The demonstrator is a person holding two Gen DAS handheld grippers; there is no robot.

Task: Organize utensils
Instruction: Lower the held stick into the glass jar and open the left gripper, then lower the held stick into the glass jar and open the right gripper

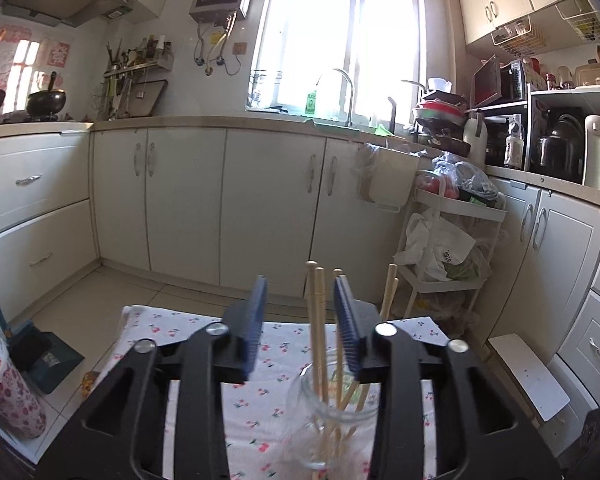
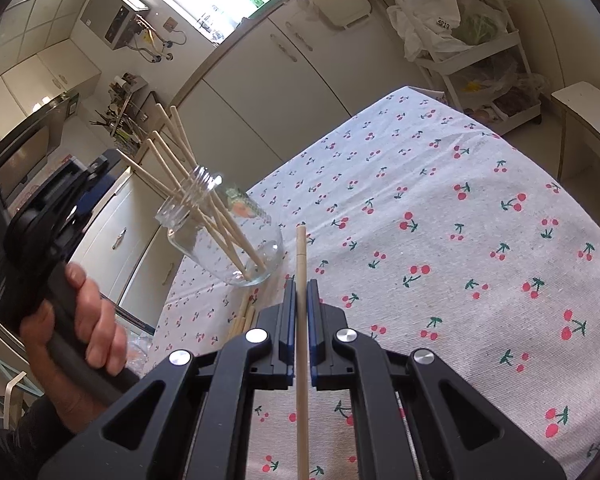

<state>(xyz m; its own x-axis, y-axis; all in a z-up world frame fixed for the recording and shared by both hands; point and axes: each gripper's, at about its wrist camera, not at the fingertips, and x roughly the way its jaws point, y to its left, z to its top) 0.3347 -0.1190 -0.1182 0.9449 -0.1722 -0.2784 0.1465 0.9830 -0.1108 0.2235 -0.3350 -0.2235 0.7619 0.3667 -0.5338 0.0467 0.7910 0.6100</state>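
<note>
A clear glass jar [image 1: 332, 420] stands on the cherry-print tablecloth [image 1: 260, 400] and holds several wooden chopsticks [image 1: 320, 320]. My left gripper [image 1: 302, 280] is open around their upper ends; its blue pads stand apart from the two middle sticks. In the right wrist view the jar [image 2: 228, 232] is left of centre, with the chopsticks [image 2: 168, 160] fanning out of its mouth. My right gripper [image 2: 301, 284] is shut on a single chopstick [image 2: 301, 256], which points forward over the cloth just right of the jar. A hand [image 2: 80, 320] grips the left gripper's handle.
A few loose chopsticks [image 2: 244, 320] lie on the cloth near the jar's base. A white trolley [image 1: 452, 240] with bags stands beyond the table's far right corner. A floral bottle [image 1: 12, 392] stands at the left, and a dustpan [image 1: 48, 356] is on the floor.
</note>
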